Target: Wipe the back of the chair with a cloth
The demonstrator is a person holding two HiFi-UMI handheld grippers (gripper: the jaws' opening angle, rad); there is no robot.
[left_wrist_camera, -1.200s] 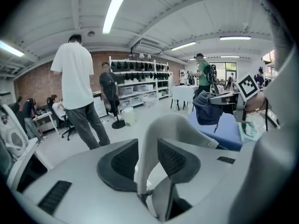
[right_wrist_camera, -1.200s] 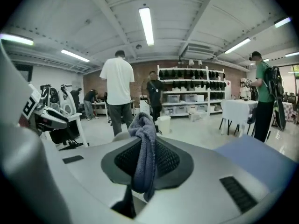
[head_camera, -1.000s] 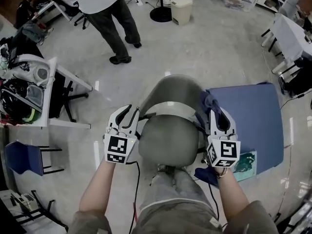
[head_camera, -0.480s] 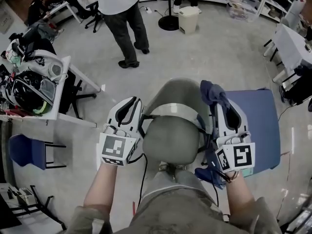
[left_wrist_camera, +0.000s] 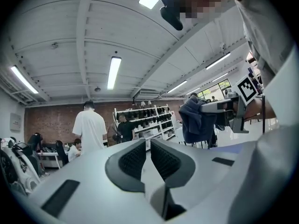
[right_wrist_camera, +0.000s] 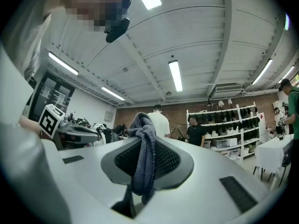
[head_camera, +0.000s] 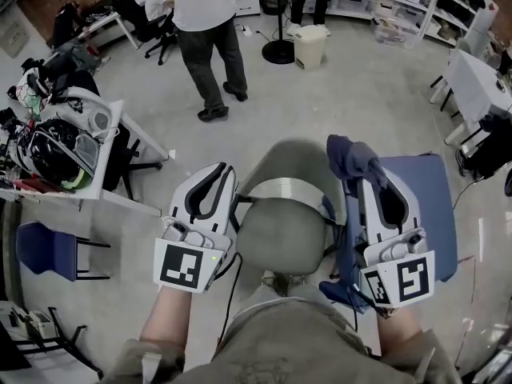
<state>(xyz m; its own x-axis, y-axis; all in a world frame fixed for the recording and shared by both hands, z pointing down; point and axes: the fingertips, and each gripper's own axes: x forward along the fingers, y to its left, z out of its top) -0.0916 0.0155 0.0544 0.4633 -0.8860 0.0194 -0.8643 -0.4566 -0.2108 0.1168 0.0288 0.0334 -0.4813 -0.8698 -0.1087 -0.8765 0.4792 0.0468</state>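
Grey chair back (head_camera: pixel 284 234) sits straight below you in the head view, an oval edge-on, with the seat (head_camera: pixel 292 157) beyond it.

Left gripper (head_camera: pixel 218 174): you hold it just beside the left edge of the chair back. Whether it touches the chair cannot be told. Its jaws have just been closing. In the left gripper view the pads (left_wrist_camera: pixel 133 160) stand almost together, with only a thin slit between them and nothing in it.

Right gripper (head_camera: pixel 370 184): you hold it just beside the right edge of the chair back. The jaws are clamped on the cloth (head_camera: pixel 352 158). In the right gripper view the dark blue-grey cloth runs up between the pads, bunches over the tips and trails down toward the jaw root.

Cloth position: bunched at the right gripper's tips, to the right of the seat and at the near-left corner of the blue table (head_camera: pixel 428 214). It is off the chair back. A dark blue fold (head_camera: pixel 338 288) also shows under your right wrist, against the chair's right side. Whether it belongs to the same cloth cannot be told.

Surroundings: a person (head_camera: pixel 204 22) in a white shirt stands on the floor beyond the chair. A pale bin (head_camera: pixel 310 45) stands further off. A white desk (head_camera: pixel 88 190) with helmets is at the left.
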